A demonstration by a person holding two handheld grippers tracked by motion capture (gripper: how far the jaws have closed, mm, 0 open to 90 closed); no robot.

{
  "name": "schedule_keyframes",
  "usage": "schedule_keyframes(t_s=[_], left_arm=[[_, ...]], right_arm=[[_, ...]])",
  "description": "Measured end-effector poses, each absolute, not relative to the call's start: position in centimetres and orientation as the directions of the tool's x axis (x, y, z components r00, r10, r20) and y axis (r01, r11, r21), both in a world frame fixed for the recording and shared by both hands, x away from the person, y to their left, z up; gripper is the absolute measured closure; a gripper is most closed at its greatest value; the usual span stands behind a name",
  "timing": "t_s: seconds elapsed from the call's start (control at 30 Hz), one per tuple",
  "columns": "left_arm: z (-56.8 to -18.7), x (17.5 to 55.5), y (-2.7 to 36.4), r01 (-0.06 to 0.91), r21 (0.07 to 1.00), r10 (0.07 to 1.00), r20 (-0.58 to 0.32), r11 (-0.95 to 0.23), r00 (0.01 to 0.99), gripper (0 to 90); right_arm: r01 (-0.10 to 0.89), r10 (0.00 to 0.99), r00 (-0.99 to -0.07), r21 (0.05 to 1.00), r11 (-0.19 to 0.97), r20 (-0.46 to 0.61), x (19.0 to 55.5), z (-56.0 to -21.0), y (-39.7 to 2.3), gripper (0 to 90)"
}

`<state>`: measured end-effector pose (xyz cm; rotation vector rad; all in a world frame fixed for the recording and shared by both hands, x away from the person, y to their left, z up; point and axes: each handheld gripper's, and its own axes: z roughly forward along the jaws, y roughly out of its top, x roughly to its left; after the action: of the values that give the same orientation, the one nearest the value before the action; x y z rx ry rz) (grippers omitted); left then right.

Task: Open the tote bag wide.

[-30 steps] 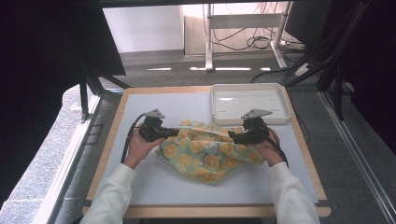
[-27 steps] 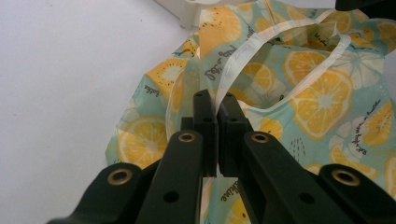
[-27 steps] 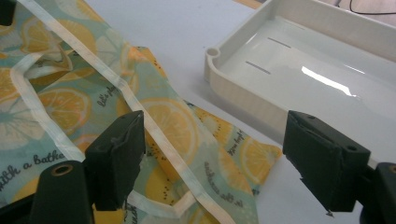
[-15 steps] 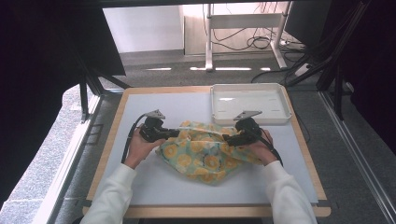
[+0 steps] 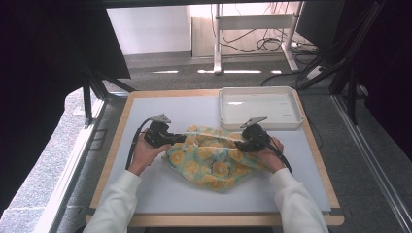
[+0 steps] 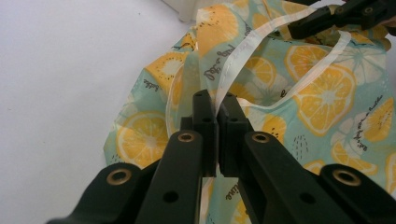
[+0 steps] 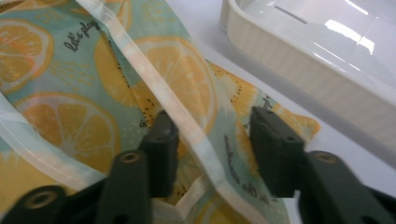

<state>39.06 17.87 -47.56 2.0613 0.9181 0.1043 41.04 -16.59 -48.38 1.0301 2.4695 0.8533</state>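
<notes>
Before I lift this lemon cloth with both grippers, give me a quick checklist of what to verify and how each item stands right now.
1. Left gripper clamped on the white hem of the lemon cloth: ok, jaws shut on it.
2. Right gripper clamped on the cloth: not ok. Its jaws have just been closing, the hem lies between them, but a gap remains on both sides.
3. Both grippers on the same edge: cannot tell.
4. White tray apart from the cloth: ok, it sits just beyond it.
5. Cloth flat: not ok, bunched and folded.
</notes>
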Motion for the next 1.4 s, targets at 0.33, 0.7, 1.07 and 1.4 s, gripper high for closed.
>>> schedule_keyframes(t_s=[0.33,0.7,1.07,1.4], left_arm=[[-47.4,39.0,17.9,0.567,0.739,0.644,-0.241,-0.364,0.726,88.5],[-47.0,38.8,18.1,0.559,0.753,0.632,-0.252,-0.348,0.733,88.7],[-46.2,38.1,18.3,0.538,0.773,0.619,-0.249,-0.337,0.745,88.8],[-45.5,37.5,18.5,0.521,0.789,0.612,-0.246,-0.324,0.752,89.3]], right_arm=[[0.509,0.744,-0.667,0.712,0.485,-0.030,40.8,-47.1,-17.5,84.3],[0.475,0.734,-0.679,0.768,0.429,0.010,40.2,-45.8,-17.9,88.5],[0.427,0.710,-0.704,0.814,0.394,0.025,38.9,-43.7,-17.7,88.4],[0.429,0.701,-0.710,0.825,0.368,0.056,38.5,-43.2,-18.0,88.4]])
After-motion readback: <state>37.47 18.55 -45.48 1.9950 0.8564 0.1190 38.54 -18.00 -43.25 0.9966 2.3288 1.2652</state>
